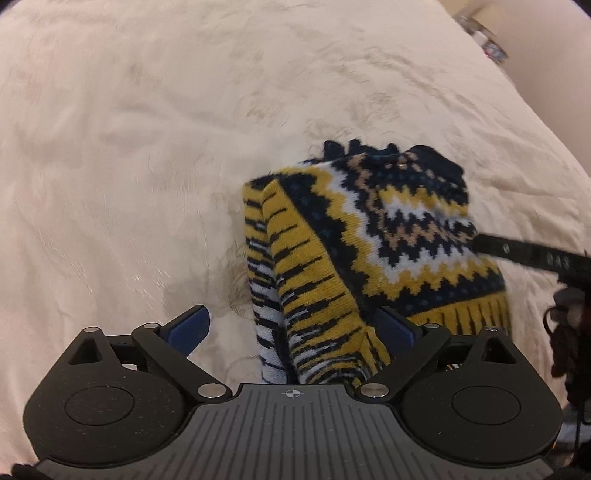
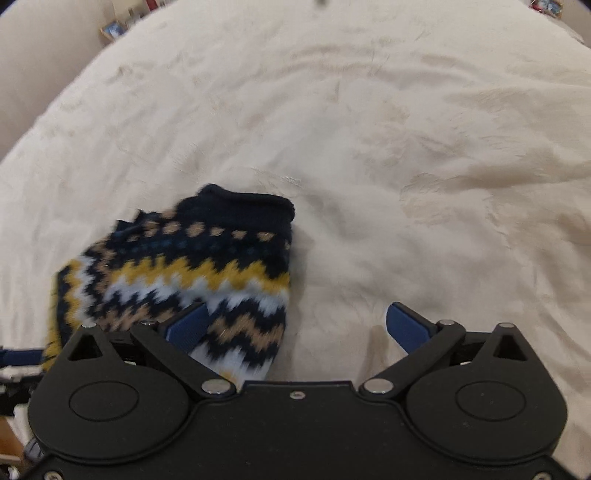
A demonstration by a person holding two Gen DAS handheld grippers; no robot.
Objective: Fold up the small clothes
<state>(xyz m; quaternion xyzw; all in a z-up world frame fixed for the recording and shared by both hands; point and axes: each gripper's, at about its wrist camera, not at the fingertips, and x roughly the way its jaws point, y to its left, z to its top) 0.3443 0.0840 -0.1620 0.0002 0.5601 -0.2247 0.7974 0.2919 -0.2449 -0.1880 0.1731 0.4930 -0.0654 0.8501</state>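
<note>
Small knitted sweater (image 1: 373, 240), navy with mustard, white and tan zigzag bands, lies folded on the cream bedspread (image 1: 129, 147); a mustard-and-black striped sleeve runs down its left edge toward my left tool. In my left view it sits from centre out to 3 o'clock; in my right view (image 2: 184, 280) it sits at 8 o'clock, navy collar farthest from me. No label or brand on the knit that I can read. My left gripper (image 1: 291, 326) points steeply down with its blue fingers (image 1: 192, 325) spread wide; the striped sleeve passes between them, the right pad just beside the knit, contact not clear. My right gripper (image 2: 295, 325) is likewise tilted down and spread wide, left finger (image 2: 188, 325) over the sweater's lower right corner, right finger over bare bedspread, nothing pinched. Only the left view shows a black bar at 3 o'clock with raised characters too blurred to read. Only the right view shows the collar edge plainly, and small framed items (image 2: 112, 29) at 11 o'clock beyond the bed.
</note>
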